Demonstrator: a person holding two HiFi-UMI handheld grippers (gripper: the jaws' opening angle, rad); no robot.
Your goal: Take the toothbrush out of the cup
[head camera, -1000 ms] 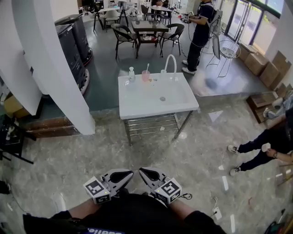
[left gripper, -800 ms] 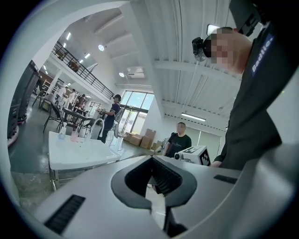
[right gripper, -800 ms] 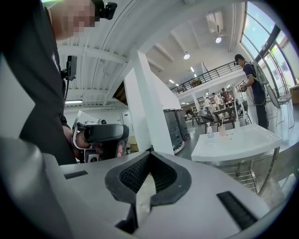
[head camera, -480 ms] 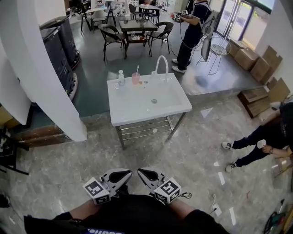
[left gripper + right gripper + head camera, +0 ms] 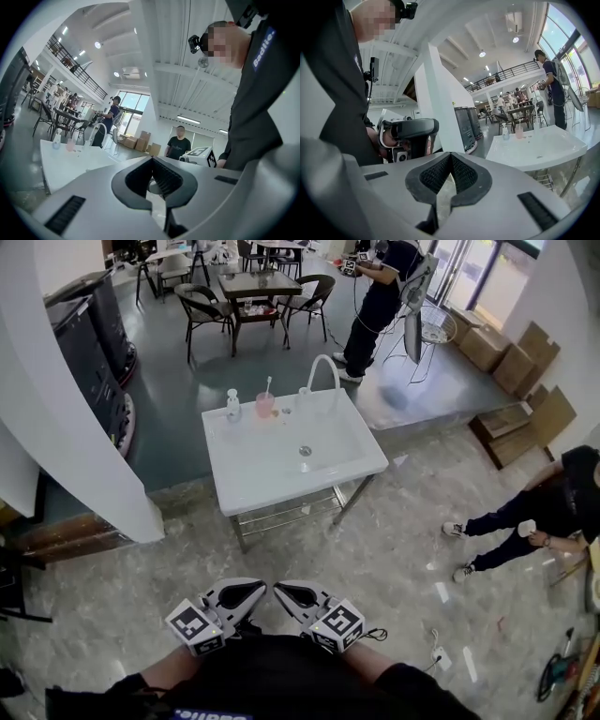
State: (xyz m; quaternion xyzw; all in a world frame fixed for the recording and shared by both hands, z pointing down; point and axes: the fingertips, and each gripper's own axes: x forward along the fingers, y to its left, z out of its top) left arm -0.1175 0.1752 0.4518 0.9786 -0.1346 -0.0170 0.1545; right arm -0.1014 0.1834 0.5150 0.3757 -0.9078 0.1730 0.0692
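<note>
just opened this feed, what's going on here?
A person holds a gripper in each hand, close to the body, some way short of a white sink stand. The left gripper and right gripper are both shut with nothing between the jaws. The toothbrush stands in the pink cup at the sink's back edge, between a soap bottle and the faucet. Neither gripper is near the cup, so the toothbrush is not yet out.

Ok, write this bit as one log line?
step: not started; left gripper: shut, empty; right gripper: shut, empty; white toothbrush: in pink cup, on white sink
</note>
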